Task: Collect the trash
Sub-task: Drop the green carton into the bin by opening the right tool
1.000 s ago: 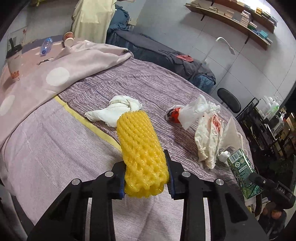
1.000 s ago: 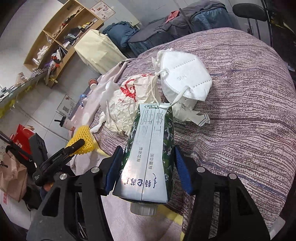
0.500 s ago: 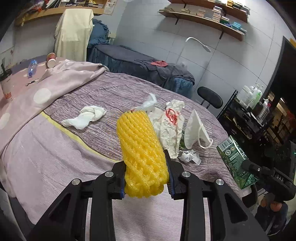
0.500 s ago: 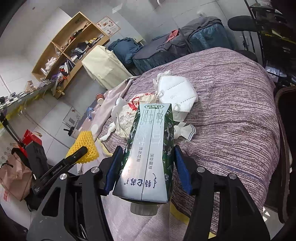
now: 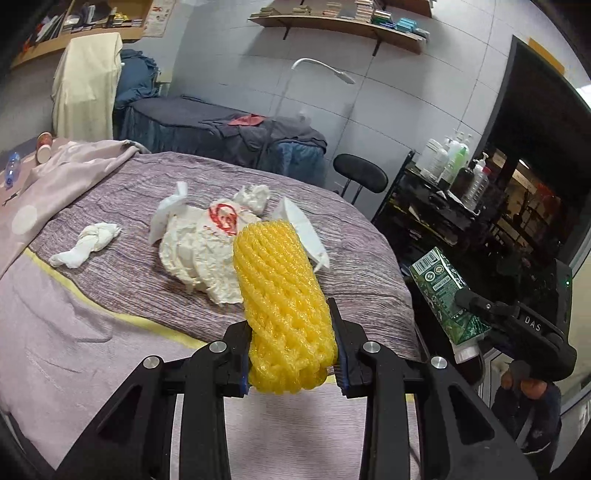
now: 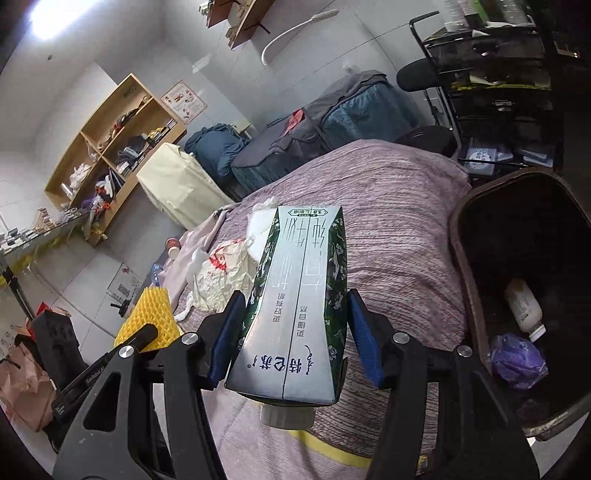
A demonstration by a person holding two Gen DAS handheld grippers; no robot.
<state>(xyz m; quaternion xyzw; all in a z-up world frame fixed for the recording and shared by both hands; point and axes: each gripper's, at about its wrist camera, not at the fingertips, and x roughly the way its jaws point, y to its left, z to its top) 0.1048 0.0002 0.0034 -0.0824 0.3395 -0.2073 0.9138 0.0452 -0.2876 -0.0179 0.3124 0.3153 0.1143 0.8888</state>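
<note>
Both hands are loaded: left fingers (image 5: 291, 363) are pinched on the yellow foam net (image 5: 282, 306), right fingers (image 6: 291, 343) are clamped partway open around the milk carton (image 6: 299, 306). The bin (image 6: 465, 236) sits just right of the right fingers, so I'd get each piece fully over its rim before letting go.

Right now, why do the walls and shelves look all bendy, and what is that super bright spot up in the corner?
Both views come through fisheye lenses, so straight lines bow: in the left wrist view the wall shelf curves. In the right wrist view the bright spot is glare from a light, washed out white, while the inside of the trash bin is very dark. The milk carton and yellow foam net look sharp.
</note>
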